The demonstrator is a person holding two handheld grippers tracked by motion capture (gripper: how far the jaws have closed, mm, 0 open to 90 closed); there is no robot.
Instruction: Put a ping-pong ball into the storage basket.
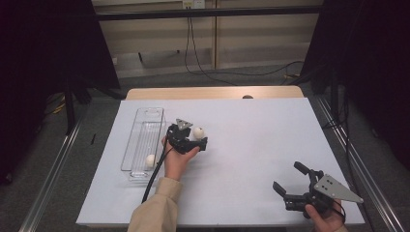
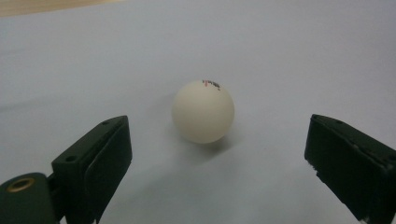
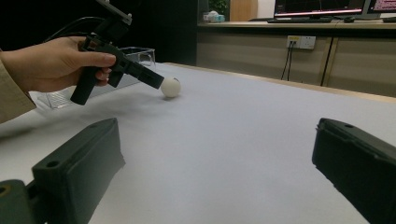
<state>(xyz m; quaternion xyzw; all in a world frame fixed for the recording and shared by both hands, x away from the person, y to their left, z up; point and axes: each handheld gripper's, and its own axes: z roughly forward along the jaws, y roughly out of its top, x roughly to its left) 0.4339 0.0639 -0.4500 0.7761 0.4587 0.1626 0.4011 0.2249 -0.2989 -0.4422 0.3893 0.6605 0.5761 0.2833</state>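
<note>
A white ball point(image 1: 198, 132) with a small printed mark lies on the white table sheet point(image 1: 251, 135), just right of a clear plastic tray point(image 1: 144, 135). My left gripper point(image 1: 189, 136) is open right beside that ball. In the left gripper view the ball point(image 2: 203, 111) rests on the sheet just ahead of my wide-apart jaws point(image 2: 217, 154), untouched. A second white ball point(image 1: 150, 160) lies inside the tray near its front end. My right gripper point(image 1: 289, 177) stands open and empty at the front right; in its own view point(image 3: 215, 154) the first ball point(image 3: 170, 87) sits far off.
The long tray runs along the left side of the sheet, also seen behind the other hand as a tray point(image 3: 135, 53). A wooden table edge point(image 1: 212, 92) borders the far side. Black cables trail from both grippers; metal rails flank the table.
</note>
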